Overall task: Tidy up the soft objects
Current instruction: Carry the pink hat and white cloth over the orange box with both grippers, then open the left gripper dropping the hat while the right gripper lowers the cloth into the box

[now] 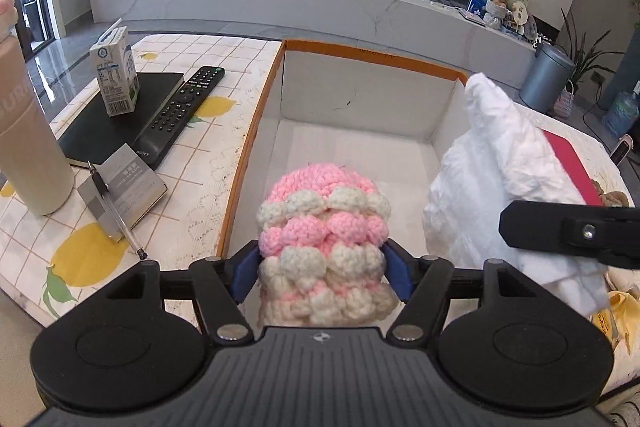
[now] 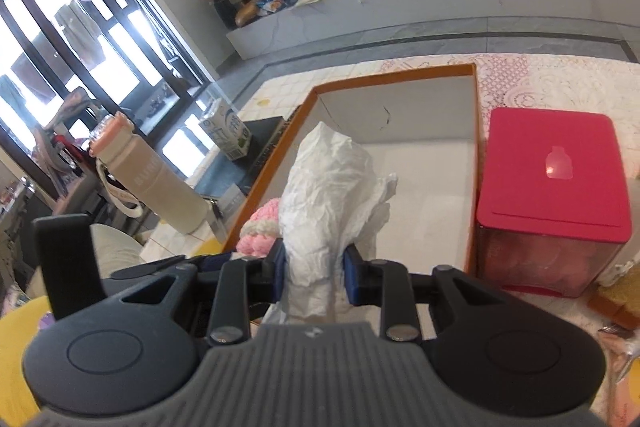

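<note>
Left gripper [image 1: 322,269] is sitting lowest in the left wrist view, its blue pads [image 1: 245,273] flanking a pink-and-cream crocheted hat [image 1: 322,247]. Pads look to be just at the hat's sides, barely denting the yarn; no firm squeeze is showing, so I am recording this gripper as released around the hat. Hat is hanging over the near end of an orange-rimmed cardboard box [image 1: 360,95] with a white interior.

Right gripper [image 2: 314,273] is clamping a crumpled white plastic bag [image 2: 328,195]; the bag is pinching narrow between the pads and billowing above them, over the same box [image 2: 436,163]. In the left wrist view the bag [image 1: 492,179] is hanging just right of the hat, above the box's right wall.

Table [image 1: 224,163] under a lemon-print cloth is carrying, left of the box, a Sony remote [image 1: 180,115], a milk carton [image 1: 115,75] standing on a black notebook [image 1: 100,131], a pen [image 1: 116,211] lying across a small grey booklet [image 1: 124,191], and a beige bottle [image 1: 28,147]. Right of the box, touching or just beside it, a container with a magenta lid [image 2: 552,175] is standing.
</note>
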The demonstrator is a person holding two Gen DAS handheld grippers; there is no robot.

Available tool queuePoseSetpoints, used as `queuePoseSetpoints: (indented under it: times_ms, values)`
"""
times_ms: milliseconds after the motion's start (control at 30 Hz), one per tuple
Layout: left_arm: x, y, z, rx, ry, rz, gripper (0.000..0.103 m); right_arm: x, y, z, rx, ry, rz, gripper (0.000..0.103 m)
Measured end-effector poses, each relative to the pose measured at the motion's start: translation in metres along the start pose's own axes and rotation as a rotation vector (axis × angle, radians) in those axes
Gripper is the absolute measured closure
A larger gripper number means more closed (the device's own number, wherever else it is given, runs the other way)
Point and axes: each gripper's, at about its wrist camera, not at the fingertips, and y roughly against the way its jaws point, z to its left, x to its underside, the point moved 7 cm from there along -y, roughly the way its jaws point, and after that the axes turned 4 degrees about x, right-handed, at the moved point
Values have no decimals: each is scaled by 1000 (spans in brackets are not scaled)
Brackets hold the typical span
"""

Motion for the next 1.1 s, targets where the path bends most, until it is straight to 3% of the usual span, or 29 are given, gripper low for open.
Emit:
queuePoseSetpoints:
  times_ms: [100, 300, 467, 600, 900, 1100]
  values:
    - [-4, 11, -1, -49, -4, -56, 15, 0, 0, -4, 28, 8, 0, 76]
    - [-18, 44, -8, -82, -37, -218, 12, -2, -4, -11, 70, 10, 10, 76]
    - [-22, 49, -1, -110, -39, -256, 10, -7, -14, -10, 62, -4, 10, 75]
    - [-24, 44, 16, -137, 17, -252, 10, -6, -34, -4, 63, 6, 60, 75]
    - [-20, 29, 48, -90, 152, -190, 10, 12, -103, -2, 236, 178, 266, 75]
    - [-19, 31, 40, -42, 127, -192, 10, 28, -136, -7, 273, 209, 383, 71]
